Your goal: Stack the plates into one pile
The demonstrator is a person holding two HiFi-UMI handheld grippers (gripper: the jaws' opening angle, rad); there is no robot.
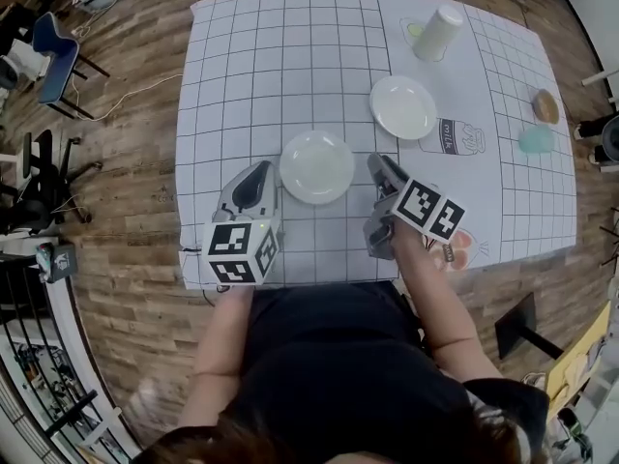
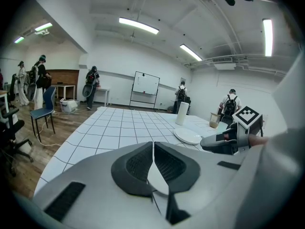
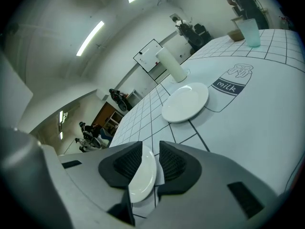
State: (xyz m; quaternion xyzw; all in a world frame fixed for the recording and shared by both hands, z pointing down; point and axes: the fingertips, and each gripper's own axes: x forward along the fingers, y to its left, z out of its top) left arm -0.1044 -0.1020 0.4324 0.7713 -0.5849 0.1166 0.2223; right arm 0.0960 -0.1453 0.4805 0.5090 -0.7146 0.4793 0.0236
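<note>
Two white plates lie apart on the gridded table sheet. The near plate sits between my two grippers, and the far plate lies beyond it to the right. My left gripper rests just left of the near plate, its jaw tips meeting with nothing held. My right gripper is just right of that plate, jaws a little apart. The near plate shows through their gap, with table visible beside it, so the pads are not pressing on it. The far plate lies ahead.
A tall white cup stands at the back right. A small brown bowl and a teal cup sit near the right edge. A milk-bottle drawing is printed beside the far plate. Chairs stand on the floor at left.
</note>
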